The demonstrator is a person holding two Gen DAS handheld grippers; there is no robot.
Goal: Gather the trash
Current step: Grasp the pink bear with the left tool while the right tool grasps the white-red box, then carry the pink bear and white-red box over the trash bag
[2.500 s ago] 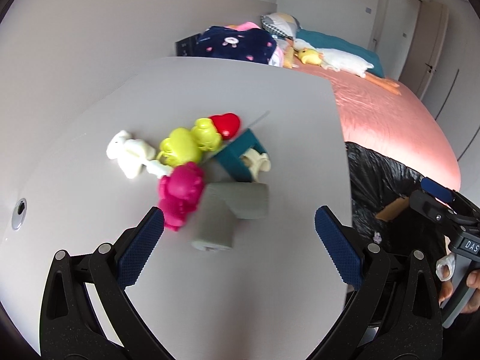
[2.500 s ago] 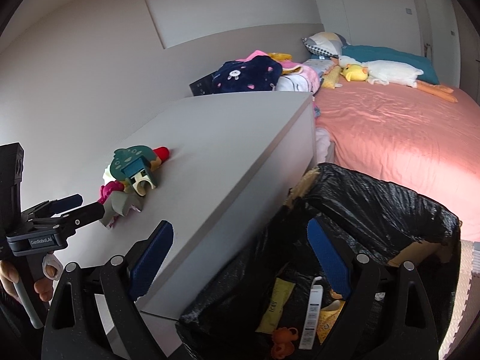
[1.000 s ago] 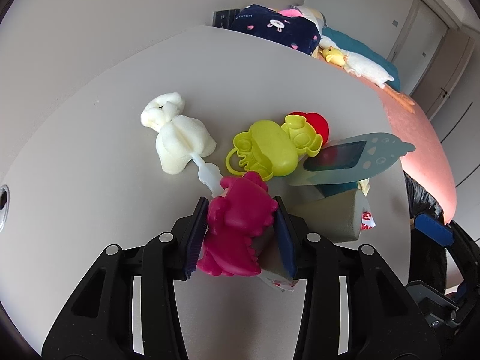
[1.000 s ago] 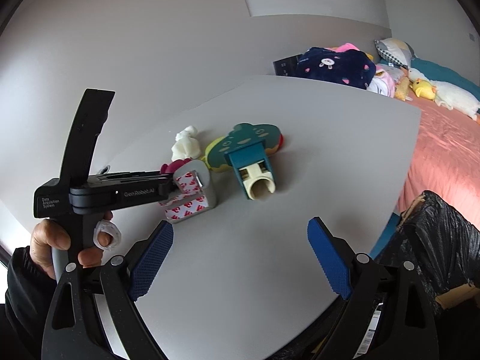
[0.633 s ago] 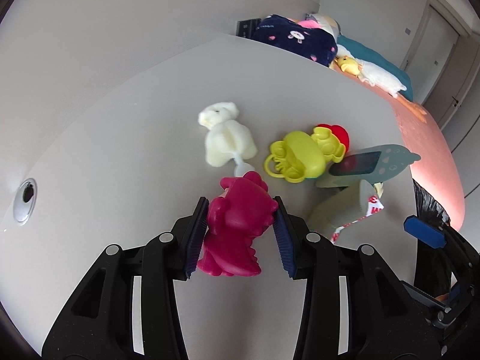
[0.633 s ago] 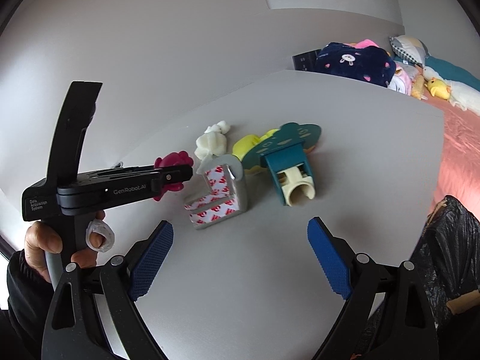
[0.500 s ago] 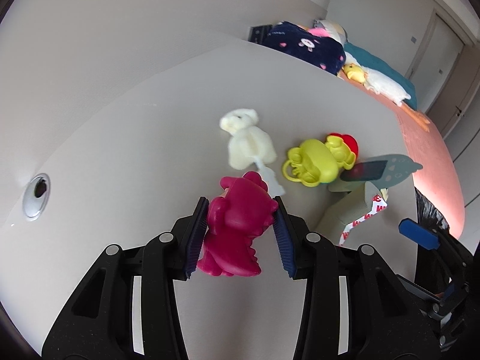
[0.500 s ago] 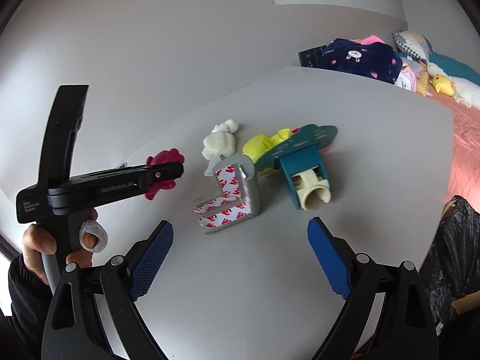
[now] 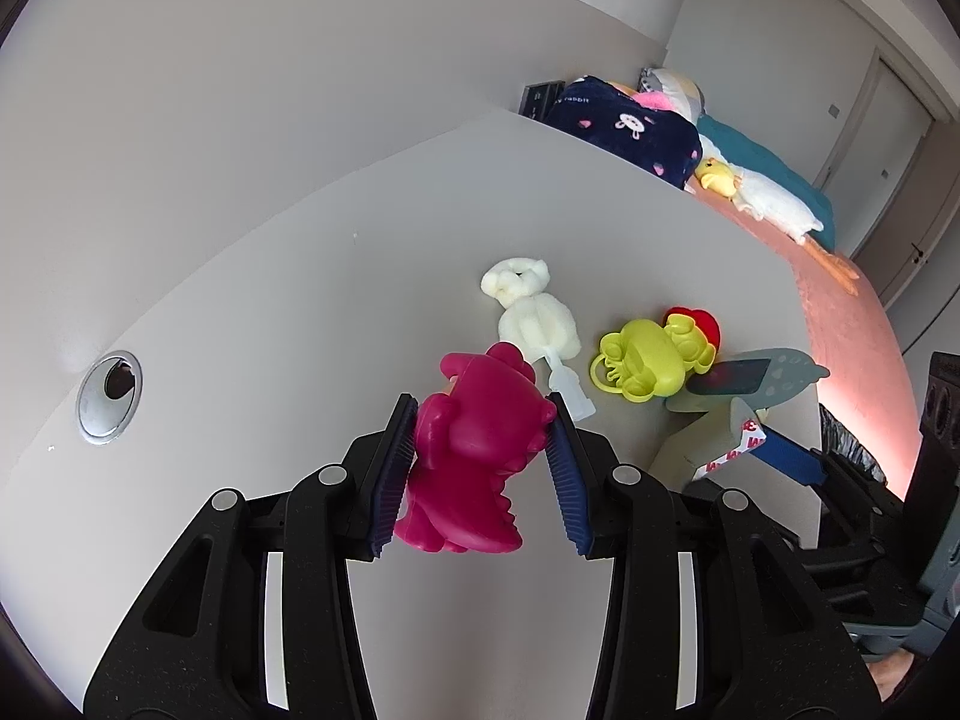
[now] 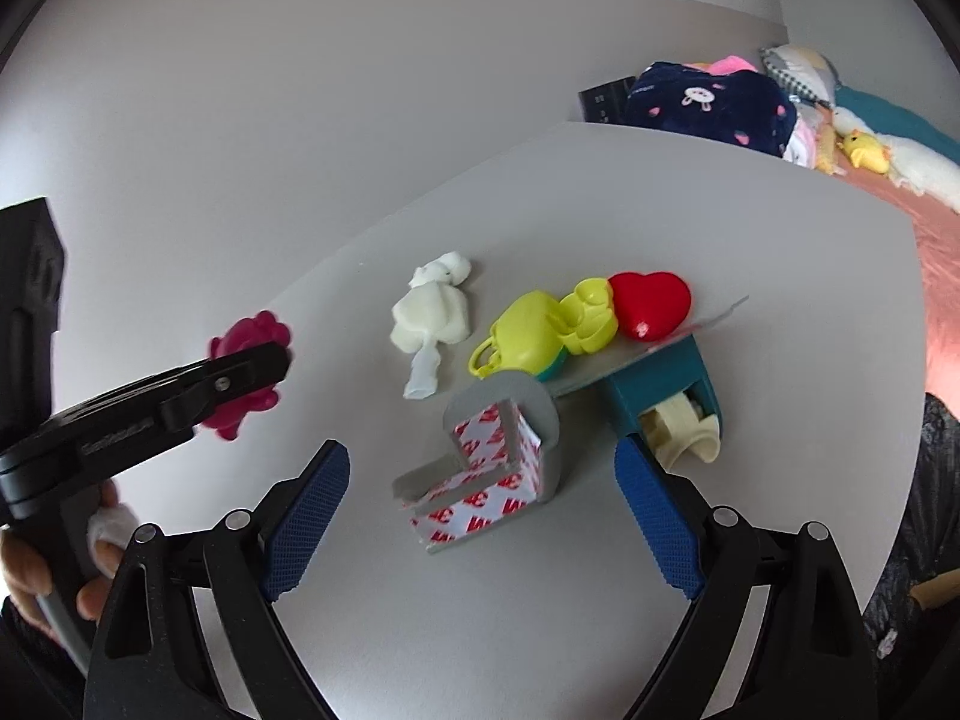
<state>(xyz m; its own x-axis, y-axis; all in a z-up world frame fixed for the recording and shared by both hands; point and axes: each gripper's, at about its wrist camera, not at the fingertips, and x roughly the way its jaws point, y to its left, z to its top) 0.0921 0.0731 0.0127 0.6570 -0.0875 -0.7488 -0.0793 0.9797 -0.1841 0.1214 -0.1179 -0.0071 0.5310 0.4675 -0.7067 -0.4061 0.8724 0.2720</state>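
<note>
We see bright, even daylight w/ soft shadows; heavy fisheye bending and dark corners; blurred black left gripper [image 10: 240,384] in right view.

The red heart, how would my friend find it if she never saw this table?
Look at the white table beside the pink bed, at the little heap of toys in its middle. The red heart lies at the heap's right end, touching the yellow-green toy and resting above the teal piece. It is the only shiny red, heart-shaped thing there.

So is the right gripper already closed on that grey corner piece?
No, the right gripper stands wide open, its pads clear of the grey corner piece on the table.
</note>
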